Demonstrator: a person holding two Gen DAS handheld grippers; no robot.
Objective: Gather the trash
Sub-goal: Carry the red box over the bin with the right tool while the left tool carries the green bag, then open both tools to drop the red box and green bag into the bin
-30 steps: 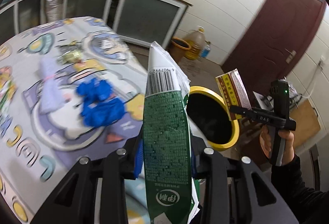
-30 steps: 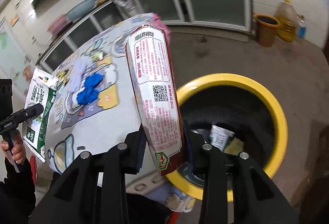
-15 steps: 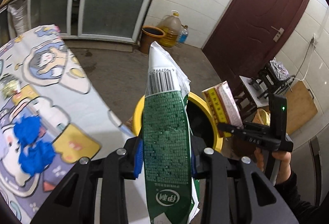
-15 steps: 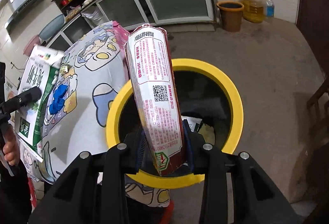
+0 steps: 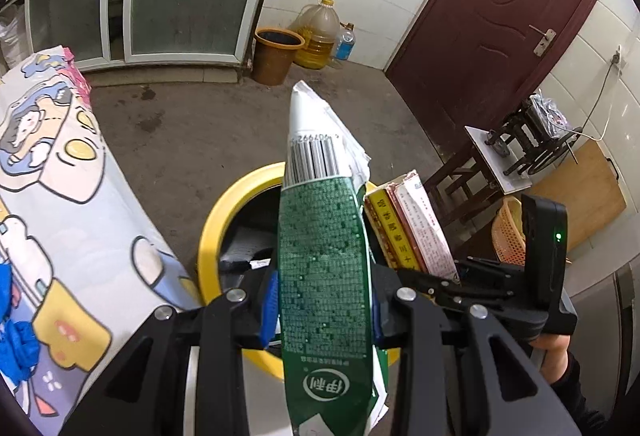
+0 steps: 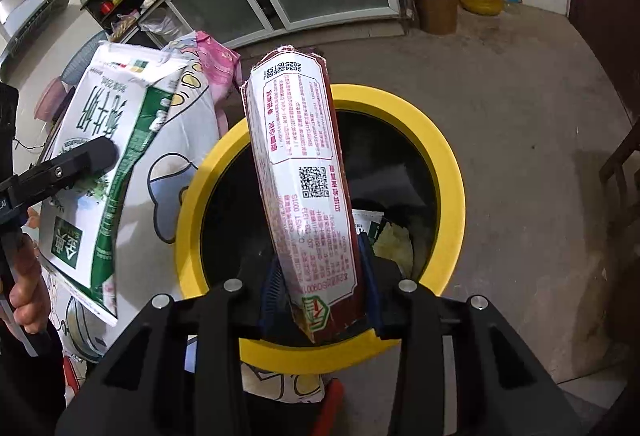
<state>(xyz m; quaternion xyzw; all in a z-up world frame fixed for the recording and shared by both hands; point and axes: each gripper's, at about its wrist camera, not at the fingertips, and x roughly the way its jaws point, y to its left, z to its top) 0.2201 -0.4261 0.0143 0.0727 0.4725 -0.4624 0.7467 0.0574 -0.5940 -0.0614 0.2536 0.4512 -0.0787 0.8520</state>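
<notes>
Right wrist view: right tongs (image 6: 318,300), opening around the red packet (image 6: 306,192), hang over the yellow-rimmed bin (image 6: 448,172) to drop it, while left tongs (image 5: 322,310) grip the green milk bag (image 5: 322,248) nearby, next in line.

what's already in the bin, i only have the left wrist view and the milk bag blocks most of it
Observer: The right wrist view shows a white wrapper and a crumpled yellowish piece at the bottom of the yellow bin.
Operator: is the red packet over the opening
Observer: Yes, the red packet hangs above the bin's mouth, between the pads of the right claw, whose jaws are opening.
Operator: what does my bag's other side look like
Observer: The milk bag in the left claw has a white front with a green band and large green characters.
</notes>
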